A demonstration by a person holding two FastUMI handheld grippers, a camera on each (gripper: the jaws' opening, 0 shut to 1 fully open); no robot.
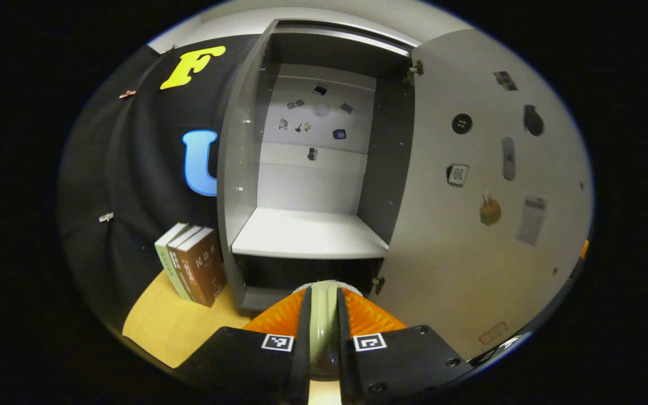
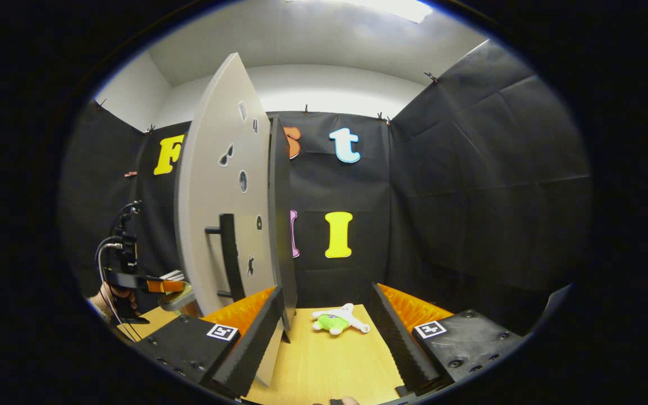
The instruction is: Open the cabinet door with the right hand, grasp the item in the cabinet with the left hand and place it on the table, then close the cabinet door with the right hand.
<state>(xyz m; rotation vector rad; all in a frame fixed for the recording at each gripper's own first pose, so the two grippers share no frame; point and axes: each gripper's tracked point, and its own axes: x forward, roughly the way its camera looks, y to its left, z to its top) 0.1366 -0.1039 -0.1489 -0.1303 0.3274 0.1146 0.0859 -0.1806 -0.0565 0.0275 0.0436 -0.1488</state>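
The left gripper [image 1: 324, 337] has its fingers drawn close together on a pale green item [image 1: 324, 320] pinched between them, held in front of the cabinet [image 1: 245, 169]. The right gripper view shows this gripper far off at the left edge, a hand [image 2: 111, 295] holding it beside the door [image 2: 217, 214], the greenish item at its tip.

The cabinet stands open on the table [image 1: 172, 326]. Its shelf [image 1: 310, 233] is bare, and small stickers dot the back wall and the door's inner face. Three books [image 1: 192, 261] stand just left of the cabinet.

The right gripper [image 2: 329, 332] is spread wide with nothing between its fingers. A small plush toy [image 2: 338, 320], white and green, lies on the table ahead of it, between the fingers' lines but apart from both. The door's edge and dark handle [image 2: 228, 253] stand just beside the near finger; I cannot tell whether they touch.
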